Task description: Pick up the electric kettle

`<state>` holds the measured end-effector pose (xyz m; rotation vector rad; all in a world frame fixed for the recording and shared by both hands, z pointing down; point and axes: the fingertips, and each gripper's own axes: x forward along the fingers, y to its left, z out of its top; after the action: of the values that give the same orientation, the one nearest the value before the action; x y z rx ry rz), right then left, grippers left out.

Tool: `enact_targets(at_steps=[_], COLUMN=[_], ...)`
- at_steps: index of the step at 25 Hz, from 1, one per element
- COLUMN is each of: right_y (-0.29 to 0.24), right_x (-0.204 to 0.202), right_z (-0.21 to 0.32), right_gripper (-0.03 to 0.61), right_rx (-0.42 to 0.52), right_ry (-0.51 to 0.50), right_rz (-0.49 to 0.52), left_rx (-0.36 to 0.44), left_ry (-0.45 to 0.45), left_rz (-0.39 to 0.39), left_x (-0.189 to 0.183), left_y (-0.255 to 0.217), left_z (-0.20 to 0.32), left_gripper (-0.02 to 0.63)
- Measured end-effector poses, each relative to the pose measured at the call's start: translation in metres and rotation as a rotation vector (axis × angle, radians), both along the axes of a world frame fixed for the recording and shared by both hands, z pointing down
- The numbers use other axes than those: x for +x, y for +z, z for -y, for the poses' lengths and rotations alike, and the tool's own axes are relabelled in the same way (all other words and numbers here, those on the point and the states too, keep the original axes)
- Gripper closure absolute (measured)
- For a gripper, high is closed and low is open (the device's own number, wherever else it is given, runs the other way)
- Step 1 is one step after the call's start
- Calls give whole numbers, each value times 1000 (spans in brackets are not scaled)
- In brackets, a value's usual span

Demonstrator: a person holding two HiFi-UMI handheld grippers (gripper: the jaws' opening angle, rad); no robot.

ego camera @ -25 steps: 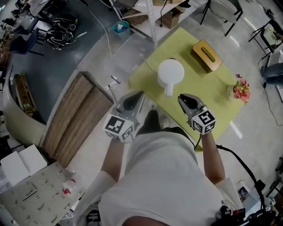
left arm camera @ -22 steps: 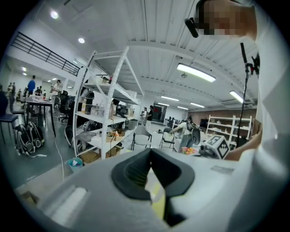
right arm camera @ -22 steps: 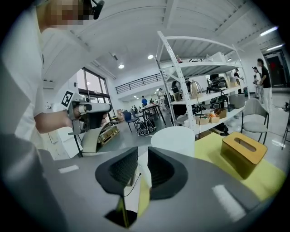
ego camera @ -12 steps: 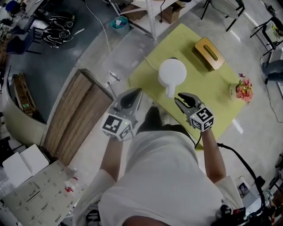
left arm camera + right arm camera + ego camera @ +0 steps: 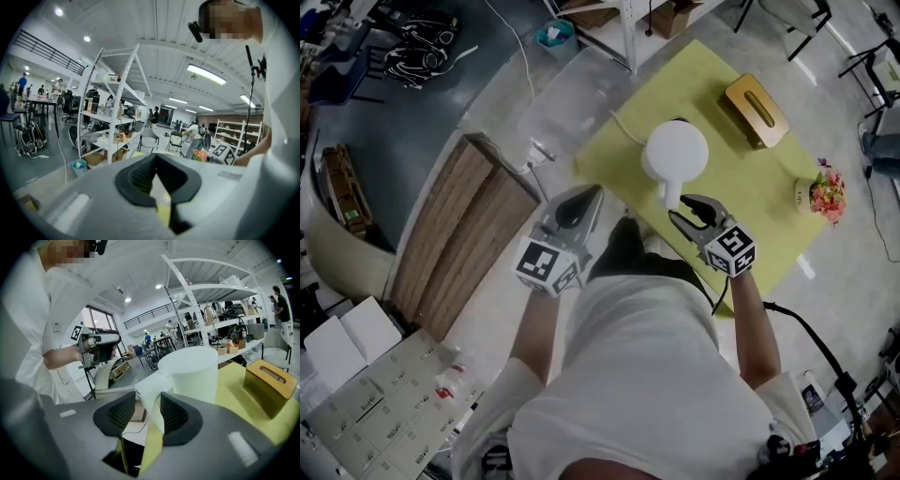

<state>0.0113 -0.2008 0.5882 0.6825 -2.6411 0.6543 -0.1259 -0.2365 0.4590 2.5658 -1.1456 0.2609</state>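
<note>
Handle (image 5: pixel 672 195) of the white electric kettle (image 5: pixel 675 150) points toward the person; the kettle stands upright on the yellow-green desk (image 5: pixel 750 187). The right gripper (image 5: pixel 690 212) has just been opening its jaws around that handle, seemingly without pressing. The left gripper (image 5: pixel 581 199) is closed and empty. The kettle looks rigid and smooth, possibly water-heavy, so the best hold is high on the handle.

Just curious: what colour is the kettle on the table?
The kettle is plain white; the head view shows it best.
</note>
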Motion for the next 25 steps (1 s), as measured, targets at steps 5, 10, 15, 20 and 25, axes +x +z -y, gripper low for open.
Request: enact_targets(at_steps=[5, 10, 15, 20, 25], right_y=[1, 9, 19, 28, 38], right_x=[-5, -8, -12, -20, -31], right_z=[2, -2, 0, 1, 4], right_gripper=[396, 360, 334, 334, 337], right_rx=[2, 8, 30, 60, 72], right_ry=[-27, -83, -114, -167, -210], right_rz=[19, 4, -23, -63, -84], left_rx=[-15, -28, -34, -52, -74], left_ry=[8, 19, 19, 13, 9], left_rz=[0, 2, 0, 2, 4], left_x=[-4, 1, 5, 3, -3], left_y=[11, 22, 31, 41, 53], left_z=[5, 6, 8, 6, 7], left_gripper=[611, 611, 611, 611, 611])
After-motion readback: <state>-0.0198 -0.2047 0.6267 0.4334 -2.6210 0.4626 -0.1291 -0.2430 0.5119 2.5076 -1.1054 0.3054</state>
